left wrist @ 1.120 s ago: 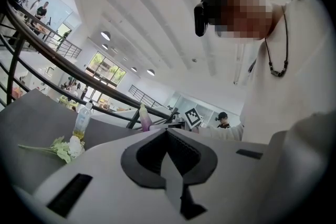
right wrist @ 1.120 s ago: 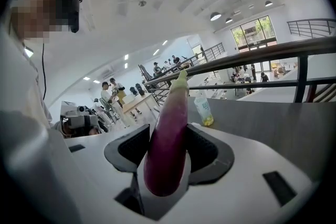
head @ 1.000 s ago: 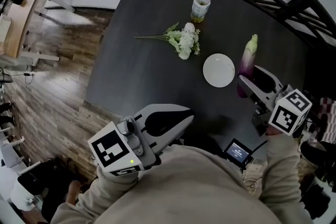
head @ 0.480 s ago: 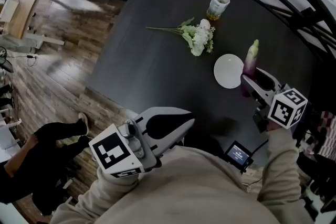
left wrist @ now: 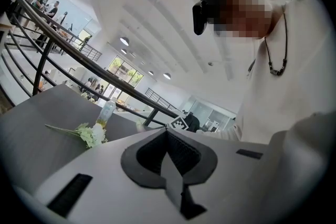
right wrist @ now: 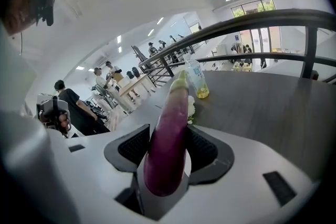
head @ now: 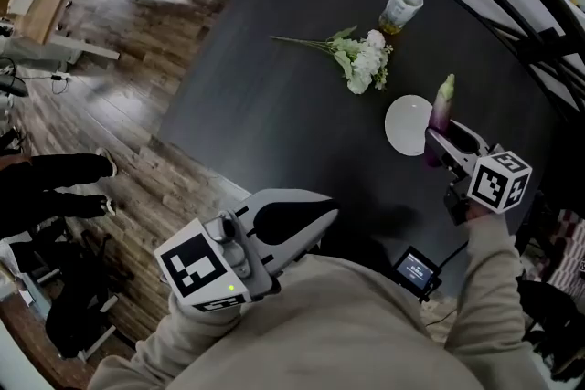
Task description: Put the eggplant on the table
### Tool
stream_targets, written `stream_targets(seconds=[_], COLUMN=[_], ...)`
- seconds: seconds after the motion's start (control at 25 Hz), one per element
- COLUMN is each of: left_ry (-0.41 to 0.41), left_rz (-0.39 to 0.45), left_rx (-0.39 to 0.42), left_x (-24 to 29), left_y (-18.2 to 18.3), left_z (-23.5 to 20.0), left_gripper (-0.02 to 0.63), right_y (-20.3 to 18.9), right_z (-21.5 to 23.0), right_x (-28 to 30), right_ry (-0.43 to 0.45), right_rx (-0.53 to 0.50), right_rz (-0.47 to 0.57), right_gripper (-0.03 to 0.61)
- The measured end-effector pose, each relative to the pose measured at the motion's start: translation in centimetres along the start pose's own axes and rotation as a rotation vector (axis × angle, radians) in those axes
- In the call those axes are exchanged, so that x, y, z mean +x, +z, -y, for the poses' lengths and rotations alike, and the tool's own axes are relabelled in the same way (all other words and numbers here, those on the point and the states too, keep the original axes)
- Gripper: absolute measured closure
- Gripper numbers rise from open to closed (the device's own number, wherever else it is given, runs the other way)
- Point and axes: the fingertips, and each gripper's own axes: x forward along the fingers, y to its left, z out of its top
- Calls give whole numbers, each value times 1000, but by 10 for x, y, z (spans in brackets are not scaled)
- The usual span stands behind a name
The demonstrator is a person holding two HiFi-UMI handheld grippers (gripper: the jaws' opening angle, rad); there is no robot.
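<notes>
Eggplant [head: 443, 103] clamped in right gripper [head: 448, 142], beside white plate [head: 405, 125], bottle [head: 402, 7] label unreadable

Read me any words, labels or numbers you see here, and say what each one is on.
Nothing here can be read.
Label on the bottle: too small to read.
The screen: blurred, unreadable.
The left cube and right cube: square patterns only, no letters.
</notes>
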Motion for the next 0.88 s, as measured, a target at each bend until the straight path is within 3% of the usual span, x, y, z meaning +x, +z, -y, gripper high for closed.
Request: stream_targets(seconds=[0.4, 0.88], left_ry=[39, 70], left_rz=[9, 18], left_rx=[-28, -36], left_x=[-8, -14], left_y=[-7, -8], left_z=[0, -2], left_gripper=[609, 609], right_y=[-38, -83], right_z=[40, 84], right_x=[32, 70], right_ry=[-57, -167], right_rx=[28, -31], right_rz=[-112, -293], right_gripper=[351, 350])
